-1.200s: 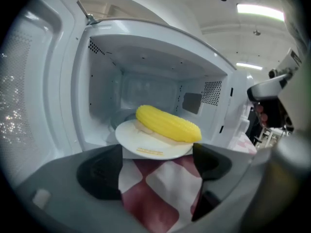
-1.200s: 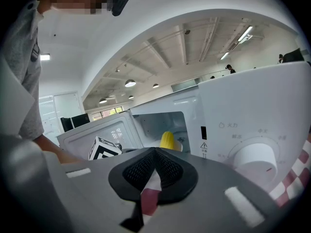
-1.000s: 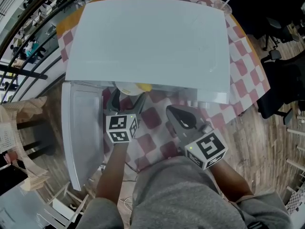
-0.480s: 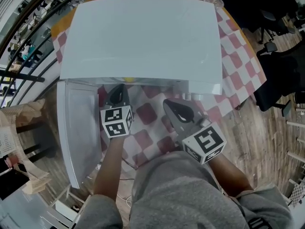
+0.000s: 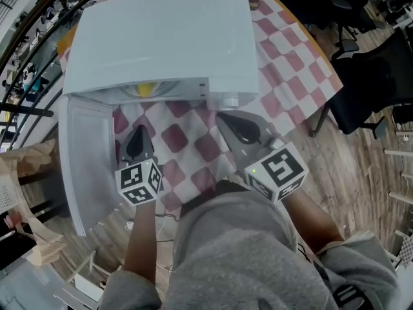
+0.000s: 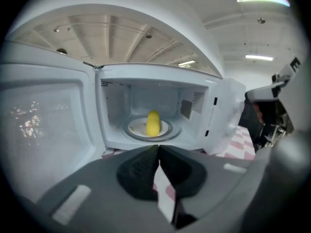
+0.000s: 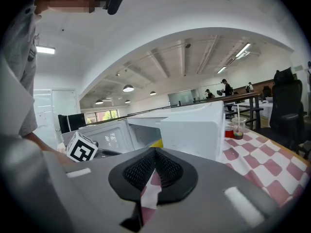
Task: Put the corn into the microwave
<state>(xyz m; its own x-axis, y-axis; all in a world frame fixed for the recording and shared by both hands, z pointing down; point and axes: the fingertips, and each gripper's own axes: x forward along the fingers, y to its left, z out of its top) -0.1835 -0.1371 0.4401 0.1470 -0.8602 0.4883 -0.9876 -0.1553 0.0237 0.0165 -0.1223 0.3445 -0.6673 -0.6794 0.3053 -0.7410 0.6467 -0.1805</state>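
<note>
- Sitting on a plate [image 6: 138,128] inside the microwave [image 5: 161,37], the corn [image 6: 153,124] lies straight ahead of the left gripper [image 6: 158,147] and well apart from its tips. Its long axis seems to run front to back, into the cavity.
- From above, only a sliver of the corn's yellow shows under the top edge of the opening.
- The left gripper's jaws are pressed together with nothing between them, and only the checked cloth [image 5: 284,50] shows beneath.
- The right gripper [image 5: 227,119] is pressed together too and empty. It hangs in front of the microwave's right end, off to the side of the opening.
- The door [image 5: 87,166] stands swung wide on the left, just beside the left gripper on its outer side. The right gripper is well apart from it, with the left one in between.
- With the corn apparently home, shutting the door looks like what remains. The left hand is plainly the nearer one for swinging it across to the right.
</note>
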